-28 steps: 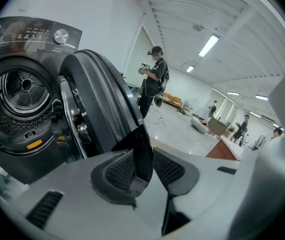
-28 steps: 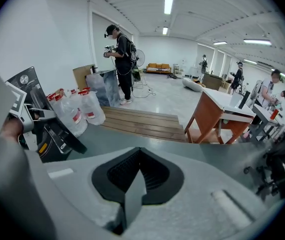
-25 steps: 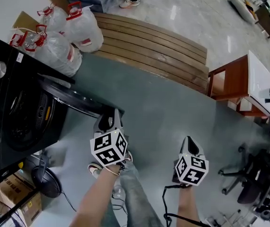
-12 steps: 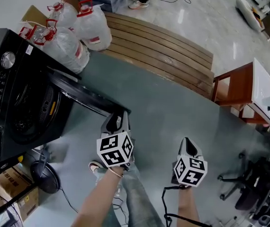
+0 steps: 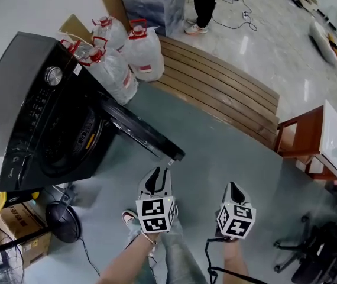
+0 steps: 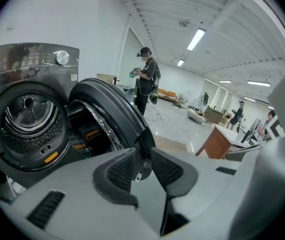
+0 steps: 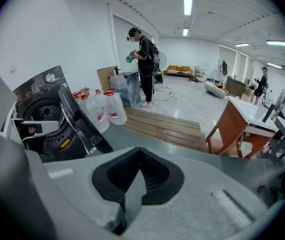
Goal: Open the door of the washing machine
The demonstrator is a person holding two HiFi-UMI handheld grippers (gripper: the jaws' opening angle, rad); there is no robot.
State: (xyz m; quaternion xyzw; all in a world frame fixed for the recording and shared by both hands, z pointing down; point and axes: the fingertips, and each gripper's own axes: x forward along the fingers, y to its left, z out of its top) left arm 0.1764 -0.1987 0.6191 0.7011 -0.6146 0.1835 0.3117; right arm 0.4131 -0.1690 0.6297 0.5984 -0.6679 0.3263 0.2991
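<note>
Left gripper [image 5: 158,176] back off door [image 5: 139,132], jaws narrower

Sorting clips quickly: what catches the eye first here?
A black washing machine stands at the left of the head view, its round door swung wide open to show the drum. Beyond it sit clear water jugs with red caps, beside a low slatted wooden platform.
</note>
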